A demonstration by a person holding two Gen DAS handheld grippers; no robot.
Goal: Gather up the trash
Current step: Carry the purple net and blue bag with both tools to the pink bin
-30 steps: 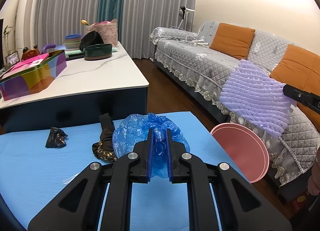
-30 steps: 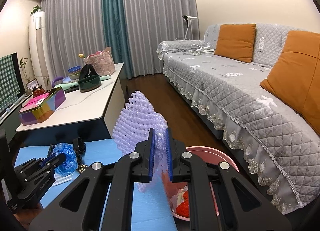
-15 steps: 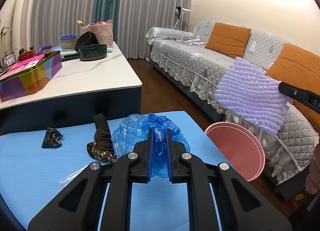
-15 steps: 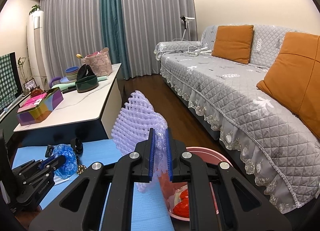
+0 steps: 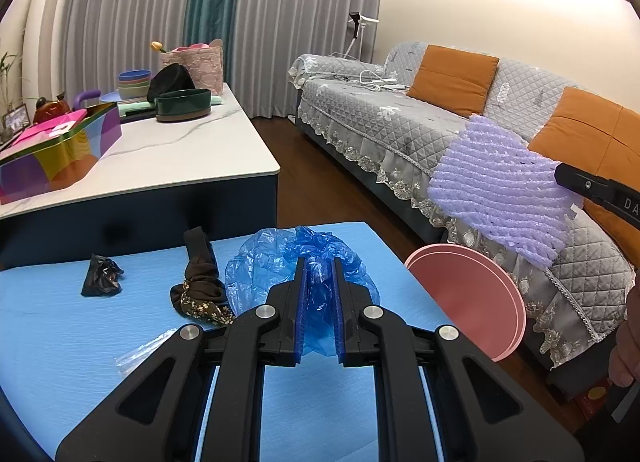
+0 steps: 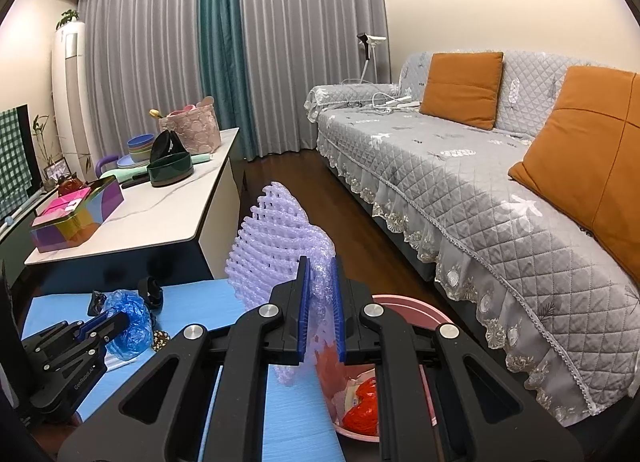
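Note:
My left gripper [image 5: 319,262] is shut on a crumpled blue plastic bag [image 5: 276,262] that sits on the blue mat [image 5: 60,338]. My right gripper [image 6: 319,262] is shut on a purple foam net [image 6: 272,234], held in the air above the rim of the pink bin [image 6: 404,304]. In the left wrist view the foam net [image 5: 500,186] hangs over the pink bin [image 5: 468,294] at the mat's right edge. The bin holds red and white wrappers [image 6: 360,406]. On the mat lie a black scrap [image 5: 102,276], a brown patterned cloth [image 5: 200,282] and a clear wrapper [image 5: 148,350].
A white marble-top table [image 5: 168,158] behind the mat carries a colourful box [image 5: 60,154], bowls and a pink basket. A grey quilted sofa [image 6: 460,182] with orange cushions runs along the right. Dark wooden floor lies between them. A person's hand [image 5: 628,342] shows at far right.
The view in the left wrist camera has shifted slightly, so the foam net and bin sit a little further left. Both grips are unchanged.

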